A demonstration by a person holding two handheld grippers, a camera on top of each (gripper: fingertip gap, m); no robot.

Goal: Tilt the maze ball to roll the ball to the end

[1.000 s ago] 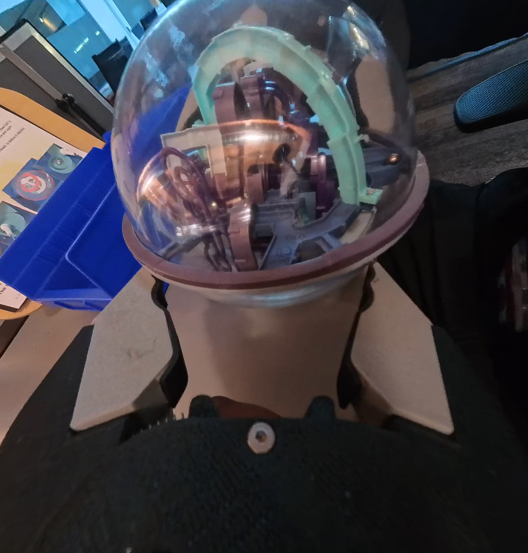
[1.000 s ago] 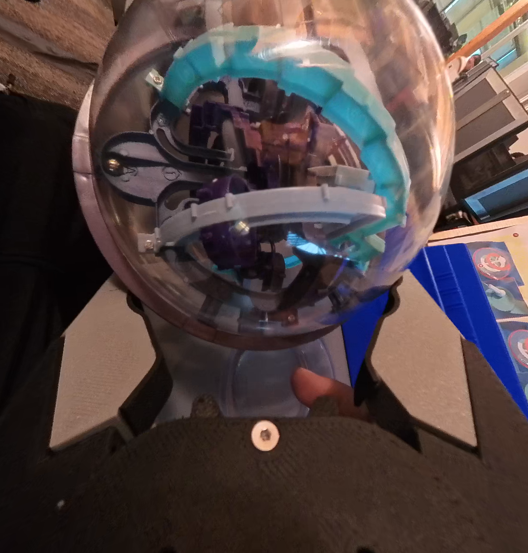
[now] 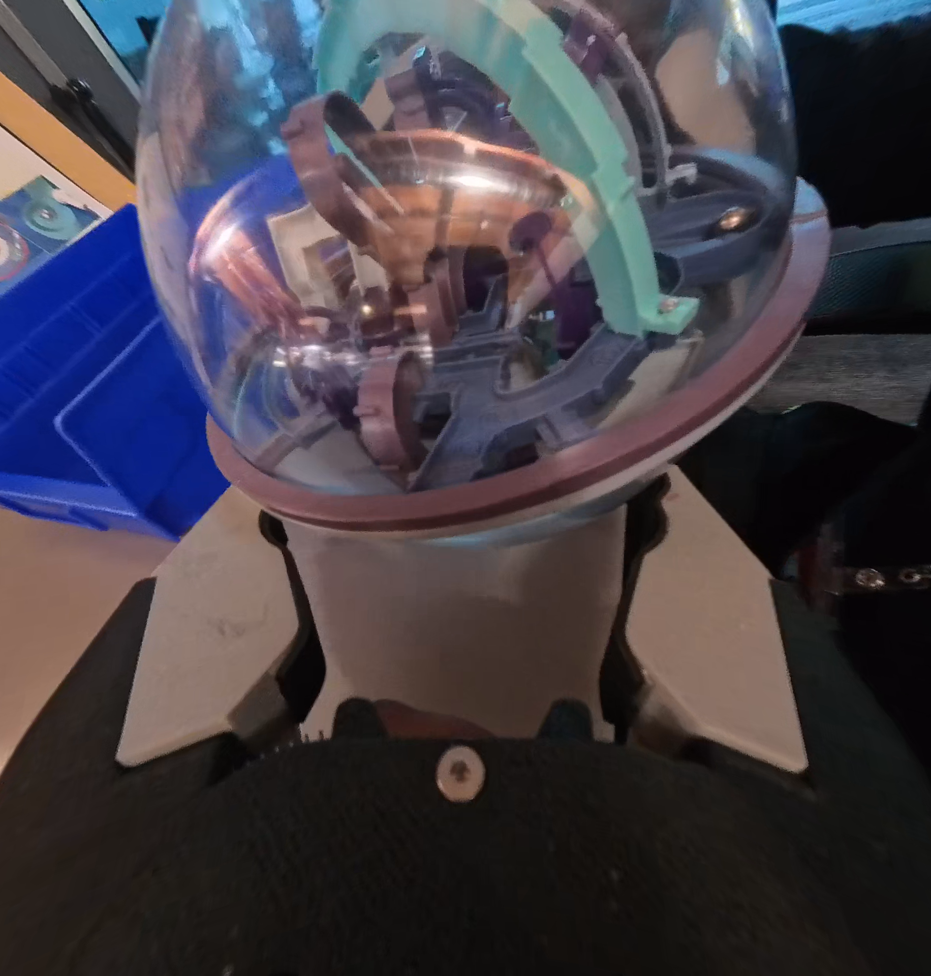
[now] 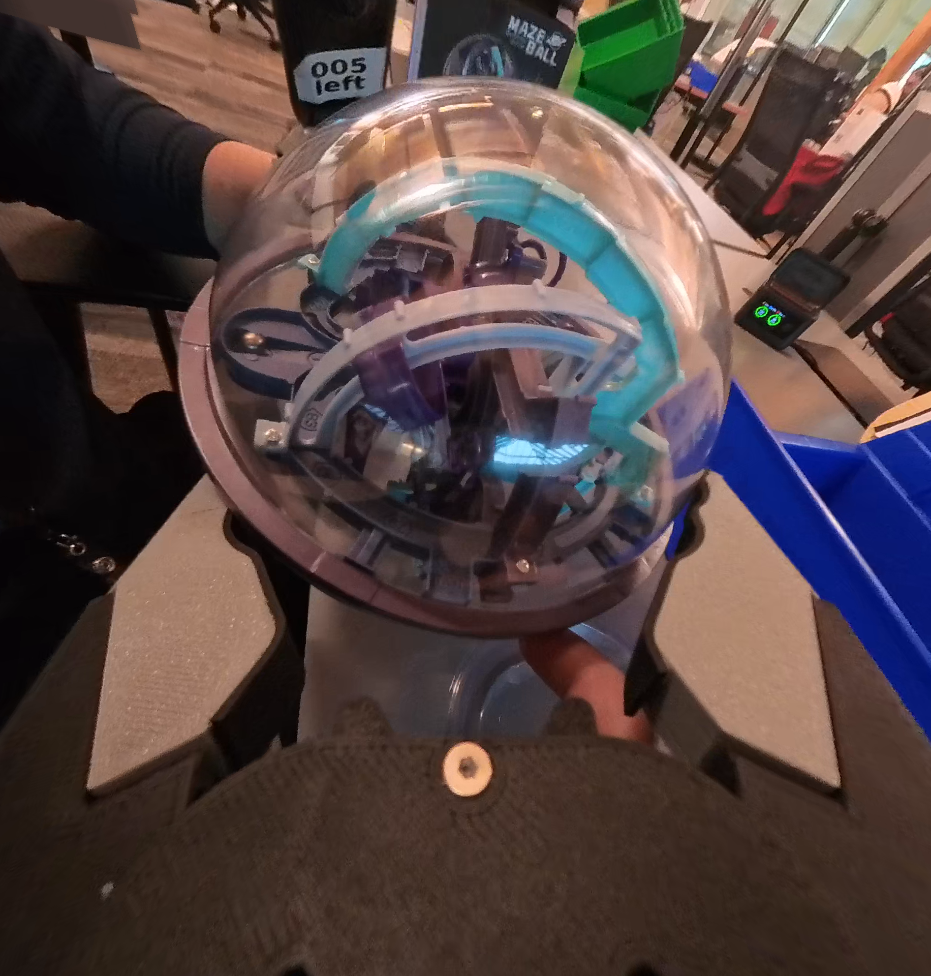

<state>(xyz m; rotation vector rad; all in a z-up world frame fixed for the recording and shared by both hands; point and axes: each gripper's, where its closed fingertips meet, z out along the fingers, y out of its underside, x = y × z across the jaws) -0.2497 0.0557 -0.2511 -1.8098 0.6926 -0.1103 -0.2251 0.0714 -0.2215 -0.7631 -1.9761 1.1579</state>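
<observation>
We see one maze ball (image 4: 453, 338), a clear sphere with a mauve band round its middle, held up off the worktop (image 3: 46, 581) between two claws. Inside it we count one teal arched track (image 4: 611, 253), one grey arched track (image 4: 453, 311) and a tangle of purple and brown ramps too crowded to count. One small steel ball (image 4: 252, 338) sits in a dark pocket close to the mauve band; the left wrist view shows the same ball (image 3: 732, 219) at the right edge of the sphere.

The right claw (image 4: 463, 533) has the sphere wedged between its two spread fingers, whose tips meet the curved shell on either side. The left claw (image 3: 463, 507) cradles the sphere the same way, from the opposite side, its two fingers wide apart with the lower shell resting against them; the band tilts up to the right.

One fingertip (image 4: 574, 671) shows under the sphere in the right wrist view, and one hand (image 4: 236, 195) in a dark sleeve sits behind it. One blue bin (image 3: 83, 380) stands just beside on the worktop. Further back we see one green bin (image 4: 627, 58) and one small device with a lit screen (image 4: 785, 301).
</observation>
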